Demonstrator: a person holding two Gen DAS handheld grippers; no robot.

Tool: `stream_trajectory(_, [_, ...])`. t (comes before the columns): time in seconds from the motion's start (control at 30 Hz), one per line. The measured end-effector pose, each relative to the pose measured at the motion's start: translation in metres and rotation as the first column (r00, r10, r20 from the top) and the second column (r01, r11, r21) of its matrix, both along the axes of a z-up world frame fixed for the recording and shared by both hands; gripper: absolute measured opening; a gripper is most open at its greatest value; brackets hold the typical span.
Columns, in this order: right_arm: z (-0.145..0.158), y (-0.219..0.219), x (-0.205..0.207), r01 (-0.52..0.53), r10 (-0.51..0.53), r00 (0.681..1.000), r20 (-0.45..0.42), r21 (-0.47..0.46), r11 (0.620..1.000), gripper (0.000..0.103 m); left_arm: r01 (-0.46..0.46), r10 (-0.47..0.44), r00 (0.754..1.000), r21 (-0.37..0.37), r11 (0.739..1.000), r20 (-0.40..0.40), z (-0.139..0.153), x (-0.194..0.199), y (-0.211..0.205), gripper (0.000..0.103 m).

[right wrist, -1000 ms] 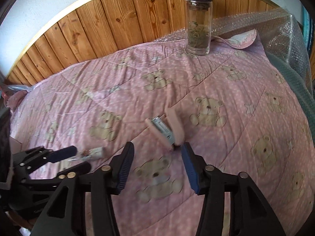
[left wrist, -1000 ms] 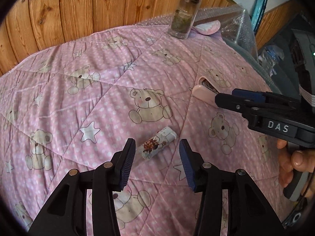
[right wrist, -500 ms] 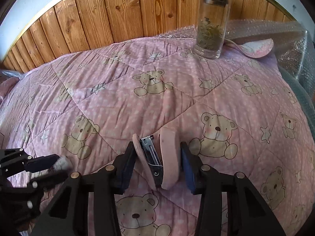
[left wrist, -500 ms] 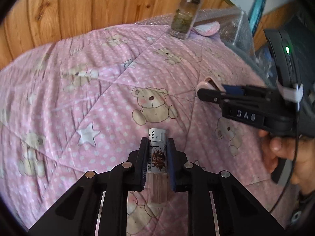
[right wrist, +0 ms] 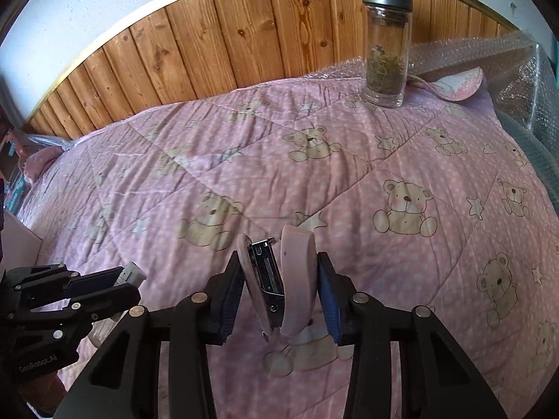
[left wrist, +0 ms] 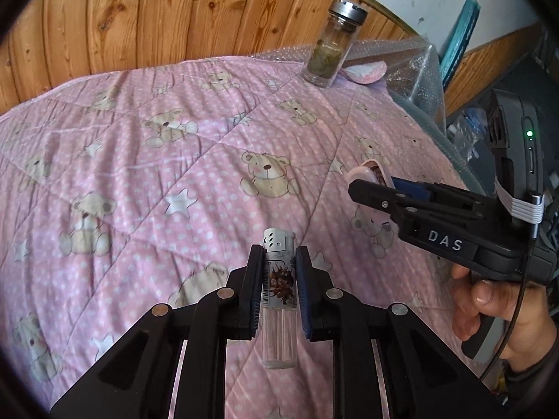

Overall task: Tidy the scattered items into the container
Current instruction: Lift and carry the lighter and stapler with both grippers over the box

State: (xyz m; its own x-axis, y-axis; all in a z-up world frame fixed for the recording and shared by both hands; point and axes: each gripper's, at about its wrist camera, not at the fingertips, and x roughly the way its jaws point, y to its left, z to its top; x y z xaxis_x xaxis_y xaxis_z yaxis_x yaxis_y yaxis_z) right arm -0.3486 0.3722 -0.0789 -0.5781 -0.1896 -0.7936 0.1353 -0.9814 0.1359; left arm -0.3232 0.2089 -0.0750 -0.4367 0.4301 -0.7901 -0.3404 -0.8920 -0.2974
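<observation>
A clear lighter (left wrist: 279, 279) with a printed label and metal cap is gripped upright between the pads of my left gripper (left wrist: 279, 253), just above the pink teddy-bear quilt (left wrist: 139, 174). My right gripper (right wrist: 279, 262) is closing its jaws on a pink stapler (right wrist: 297, 272), whose two halves gape apart. Both pads press on its sides and it hangs clear of the quilt. In the left wrist view the right gripper (left wrist: 374, 181) sits to the right with the stapler (left wrist: 363, 174) at its tip. The right wrist view has the left gripper (right wrist: 118, 279) and lighter (right wrist: 134, 270) at lower left.
A glass jar (right wrist: 386, 52) with a metal lid and dried leaves stands at the quilt's far edge by the wooden wall. Bubble wrap (right wrist: 506, 70) covers the far right corner. A pale box edge (right wrist: 15, 241) shows at far left. A person's hand (left wrist: 489, 300) holds the right gripper's handle.
My left gripper closed on the lighter that lay on the quilt and lifted it. My right gripper closed around the stapler and raised it off the quilt.
</observation>
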Motion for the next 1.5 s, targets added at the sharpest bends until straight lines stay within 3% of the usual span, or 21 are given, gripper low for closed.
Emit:
stream_trajectory(0.4, [0.03, -0.056, 0.077, -0.058, 0.061, 0.997, 0.052, -0.054, 0.997, 0.042, -0.095, 0.096, 0.995, -0.031, 0.995, 0.028, 0.03, 0.076, -0.056, 0.019])
stream_trajectory(1.07, [0.068, -0.181, 0.212, -0.2, 0.208, 0.977, 0.049, -0.129, 0.971, 0.042, -0.211, 0.211, 0.977, 0.018, 0.977, 0.018, 0.084, 0.217, -0.154, 0.019])
stream_trajectory(1.5, [0.104, -0.244, 0.265, -0.304, 0.309, 0.951, 0.005, -0.155, 0.94, 0.042, -0.279, 0.278, 0.96, 0.087, 0.956, 0.018, 0.105, 0.278, -0.216, 0.019])
